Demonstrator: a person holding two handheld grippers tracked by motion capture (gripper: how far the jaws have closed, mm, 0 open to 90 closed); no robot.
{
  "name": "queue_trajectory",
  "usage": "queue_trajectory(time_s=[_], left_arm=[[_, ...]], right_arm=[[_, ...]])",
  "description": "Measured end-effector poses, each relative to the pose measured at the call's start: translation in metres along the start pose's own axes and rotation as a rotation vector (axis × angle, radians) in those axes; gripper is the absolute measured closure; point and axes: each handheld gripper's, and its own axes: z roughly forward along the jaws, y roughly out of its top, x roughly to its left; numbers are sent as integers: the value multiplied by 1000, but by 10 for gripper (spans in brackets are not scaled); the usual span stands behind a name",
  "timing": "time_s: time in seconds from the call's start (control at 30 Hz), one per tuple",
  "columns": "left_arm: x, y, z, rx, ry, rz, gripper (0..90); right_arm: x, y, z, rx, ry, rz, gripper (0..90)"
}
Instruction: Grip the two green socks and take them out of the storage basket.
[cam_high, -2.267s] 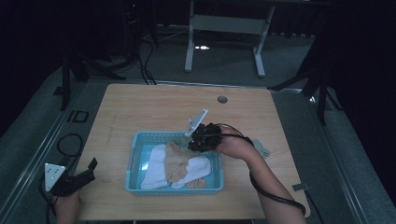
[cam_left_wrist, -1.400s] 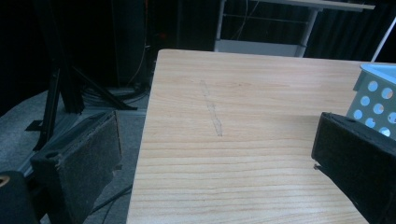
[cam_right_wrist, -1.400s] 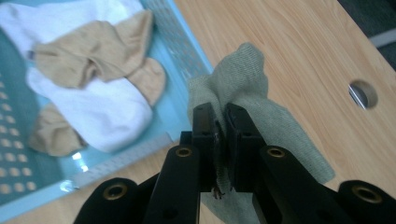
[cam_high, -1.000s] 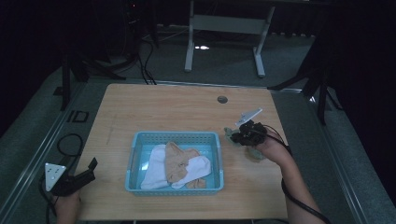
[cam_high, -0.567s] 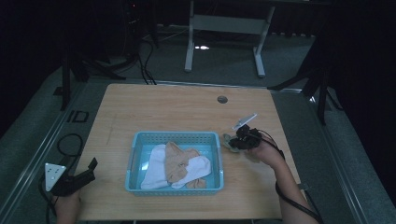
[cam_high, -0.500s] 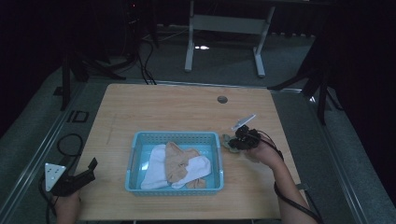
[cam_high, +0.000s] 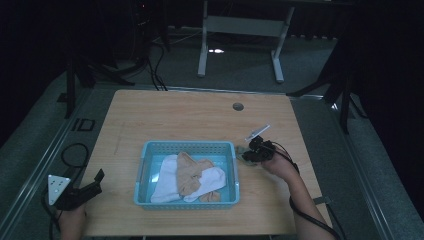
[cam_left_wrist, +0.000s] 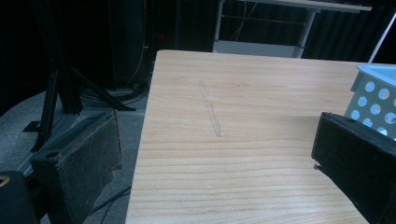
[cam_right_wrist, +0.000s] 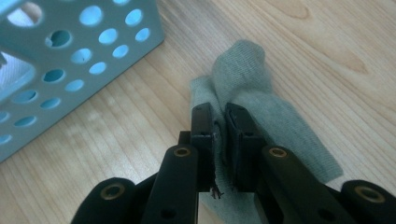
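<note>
- Jaws of the right gripper (cam_right_wrist: 219, 116) are pinched tight on a fold of a grey-green sock (cam_right_wrist: 261, 107), which lies on the tabletop (cam_high: 200, 115) just beside the right wall of the blue basket (cam_high: 187, 146), toward the right edge. The left gripper (cam_left_wrist: 205, 186) has its jaws wide apart with nothing between them, hovering at the tabletop's front-left corner.
- Risk: the pinch takes only a thin fold — if the hand lifts or drags, the fabric could slip out and the sock would stay bunched rather than flat.
- Risk: letting go with the sock doubled over itself would leave it crumpled; the basket wall is near enough that a sideways sweep might nudge it.
- From the right gripper view comes the grip itself: pads clamped on the knit, the sock folded, the perforated basket wall close by.
- From the high view comes the layout — a white cloth (cam_high: 165, 180) and tan socks (cam_high: 189, 172), as far as the dim picture lets me judge, remain inside the basket, and the two hands are well apart.
- From the left gripper view comes bare wood and a corner of the basket.
</note>
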Motion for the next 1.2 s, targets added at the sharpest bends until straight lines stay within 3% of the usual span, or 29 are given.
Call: queue_trajectory(time_s=[0.43,0.8,0.87,0.97,1.2], left_arm=[[0,0,0,1,1,-1,15],[0,0,0,1,3,-1,15],[0,0,0,2,3,-1,15],[0,0,0,1,3,-2,15],[0,0,0,2,3,-2,15]], right_arm=[[6,1,-24,-37,5,-38,595],[9,-3,-36,-75,17,-36,318],[10,-4,-39,-86,18,-55,266],[9,-7,-44,-107,28,-40,174],[6,-17,-55,-162,29,-38,137]])
